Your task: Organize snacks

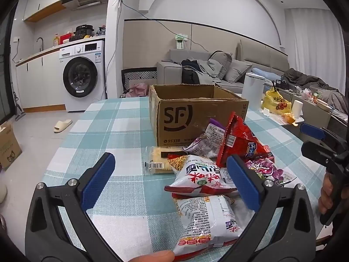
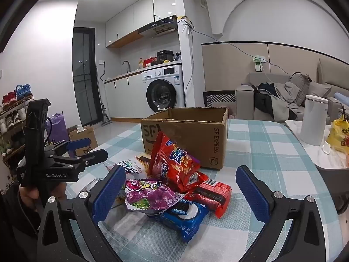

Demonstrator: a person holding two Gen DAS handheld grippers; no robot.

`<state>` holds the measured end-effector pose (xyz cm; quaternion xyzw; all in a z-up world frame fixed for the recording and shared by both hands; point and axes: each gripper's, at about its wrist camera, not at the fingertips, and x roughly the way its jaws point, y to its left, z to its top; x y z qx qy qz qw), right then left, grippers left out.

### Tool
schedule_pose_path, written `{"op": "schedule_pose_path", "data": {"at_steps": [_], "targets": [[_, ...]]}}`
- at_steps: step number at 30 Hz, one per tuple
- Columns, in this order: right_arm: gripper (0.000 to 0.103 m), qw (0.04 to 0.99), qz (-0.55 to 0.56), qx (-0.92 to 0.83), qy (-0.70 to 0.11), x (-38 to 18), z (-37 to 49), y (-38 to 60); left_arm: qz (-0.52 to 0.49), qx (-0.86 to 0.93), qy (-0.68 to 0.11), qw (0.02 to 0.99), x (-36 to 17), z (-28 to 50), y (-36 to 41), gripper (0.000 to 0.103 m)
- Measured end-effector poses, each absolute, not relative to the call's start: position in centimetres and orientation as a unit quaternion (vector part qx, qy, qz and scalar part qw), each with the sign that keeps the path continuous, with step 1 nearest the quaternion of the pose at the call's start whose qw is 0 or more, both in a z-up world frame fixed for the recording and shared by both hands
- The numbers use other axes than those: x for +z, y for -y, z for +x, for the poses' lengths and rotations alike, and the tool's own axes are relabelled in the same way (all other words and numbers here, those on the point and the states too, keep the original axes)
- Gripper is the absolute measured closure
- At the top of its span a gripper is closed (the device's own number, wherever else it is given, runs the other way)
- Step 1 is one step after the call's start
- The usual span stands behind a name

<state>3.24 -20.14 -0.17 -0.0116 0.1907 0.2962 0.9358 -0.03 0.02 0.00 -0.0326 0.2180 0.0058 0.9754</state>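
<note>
Left gripper [image 1: 171,179] held wide apart above teal-and-white checked tablecloth [image 1: 122,131], nothing gripped; white-and-red noodle packet [image 1: 196,176] seen between blue pads. Right gripper [image 2: 180,193] likewise spread wide, empty, over snack pile: purple crinkled packet [image 2: 148,193], blue cookie pack [image 2: 185,216], red chip bag [image 2: 172,161]. Pile heaped just before open brown cardboard box [image 2: 192,133], marked SF.
</note>
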Motion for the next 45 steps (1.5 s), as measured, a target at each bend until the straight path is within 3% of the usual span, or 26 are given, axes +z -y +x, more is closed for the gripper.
{"op": "schedule_pose_path", "data": {"at_steps": [45], "targets": [[0.0,0.933,-0.017,0.298,-0.2,-0.4,3.4,19.7,-0.022,-0.012,-0.203,0.979,0.6,-0.9,0.6,0.001]]}}
